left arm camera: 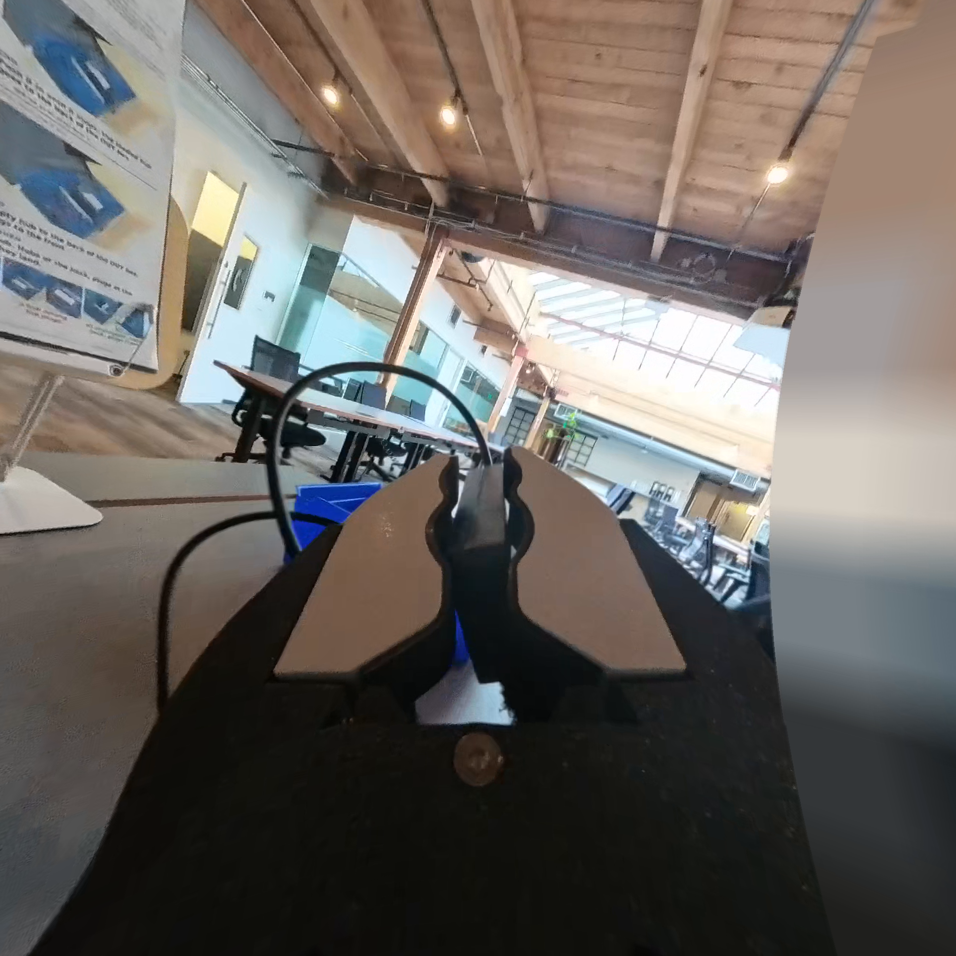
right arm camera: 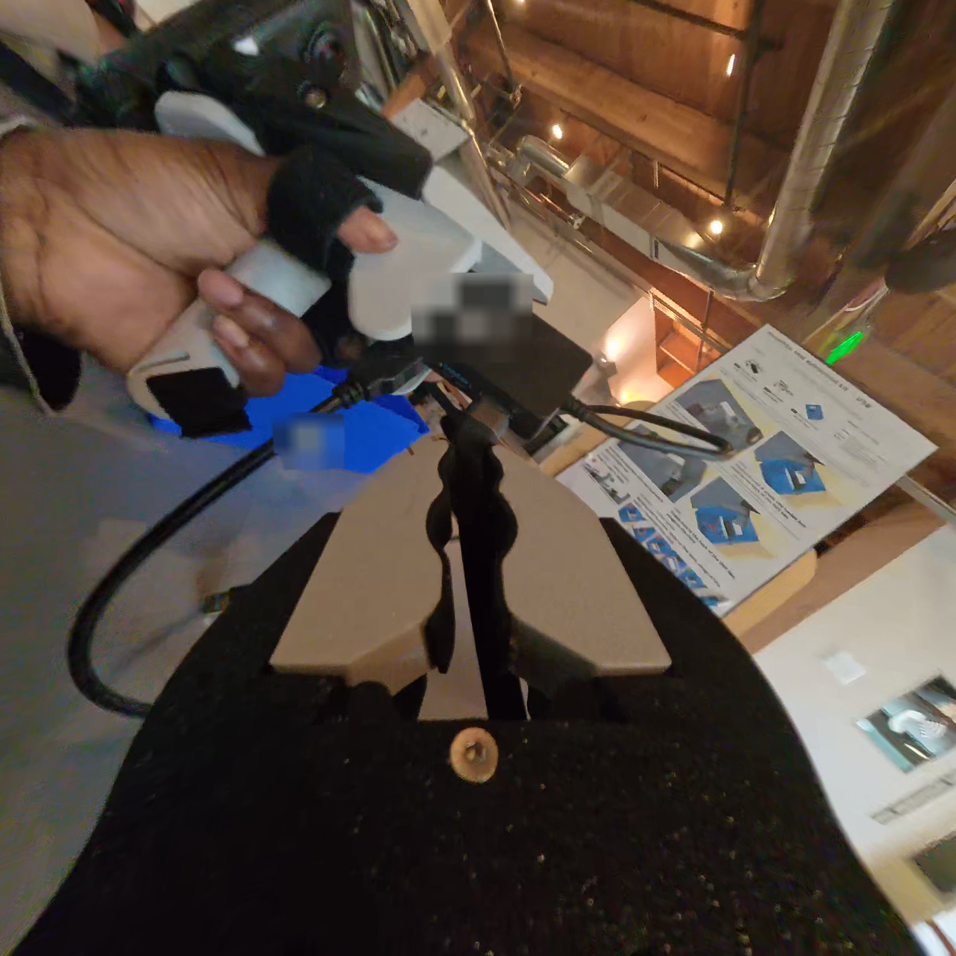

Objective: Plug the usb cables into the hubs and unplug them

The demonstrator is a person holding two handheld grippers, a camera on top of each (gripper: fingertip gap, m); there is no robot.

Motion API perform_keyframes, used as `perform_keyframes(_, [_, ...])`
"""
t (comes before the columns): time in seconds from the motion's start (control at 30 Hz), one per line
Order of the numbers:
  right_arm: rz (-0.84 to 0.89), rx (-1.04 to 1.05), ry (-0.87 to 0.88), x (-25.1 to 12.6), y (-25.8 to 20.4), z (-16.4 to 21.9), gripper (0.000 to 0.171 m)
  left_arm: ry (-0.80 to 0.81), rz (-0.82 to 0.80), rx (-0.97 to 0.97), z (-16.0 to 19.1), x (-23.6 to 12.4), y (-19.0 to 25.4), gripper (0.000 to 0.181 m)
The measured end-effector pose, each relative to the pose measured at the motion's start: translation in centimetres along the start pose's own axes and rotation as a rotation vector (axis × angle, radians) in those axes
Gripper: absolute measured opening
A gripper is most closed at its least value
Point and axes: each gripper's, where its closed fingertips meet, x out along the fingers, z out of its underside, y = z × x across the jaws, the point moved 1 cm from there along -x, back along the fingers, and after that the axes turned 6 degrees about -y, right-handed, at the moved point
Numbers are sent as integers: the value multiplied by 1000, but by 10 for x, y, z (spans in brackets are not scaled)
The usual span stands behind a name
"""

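The left tool [left arm camera: 481, 465] is seen nearly closed on a slim black hub [left arm camera: 481, 522], which is clamped between the grey fingers [left arm camera: 383, 569] with its long axis running forward along them, its far end level with the fingertips. From that far end a thin black cable [left arm camera: 357, 368] is looped up and over to the left of the tool, then down toward a blue bin [left arm camera: 331, 509] that is partly hidden behind the left finger on the dark surface [left arm camera: 103, 595]. A printed instruction sheet [left arm camera: 77, 181] on a white stand is placed up and to the left of the tool. In the right wrist view, the right tool [right arm camera: 473, 439] is closed on a black USB plug [right arm camera: 478, 512], whose body lies lengthwise between the fingers and whose metal tip [right arm camera: 489, 416] is pointed forward, right at the edge of the black hub held just ahead; whether the tip has entered a port cannot be told. The left tool's white handle is gripped by a hand [right arm camera: 129, 243] in a fingerless black glove, up and to the left of the right tool. Two further black cables are seen leaving the hub on the right.
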Motion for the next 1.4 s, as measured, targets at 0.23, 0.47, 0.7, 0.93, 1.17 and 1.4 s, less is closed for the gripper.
perform_keyframes(0.23, [22, -43, 33, -8, 15, -1, 8, -54, 98, -7, 6, 4, 10, 17])
perform_keyframes(0.47, [-21, -113, 49, -16, 17, -1, 8, -194, 196, -6, 27, 7, 14, 13])
perform_keyframes(0.7, [-21, -64, 37, -12, 18, 8, 8, -296, 240, 13, 39, 6, 21, 51])
perform_keyframes(0.93, [-2, -30, 45, -13, 25, 9, 8, -281, 200, 12, 29, -1, 12, 71])
perform_keyframes(1.17, [13, 19, 48, -14, 35, 14, 8, -317, 205, -13, 33, -5, 7, 81])
perform_keyframes(1.4, [-87, -61, 109, -17, 16, 8, 8, -466, 270, -10, 70, 6, 14, 70])
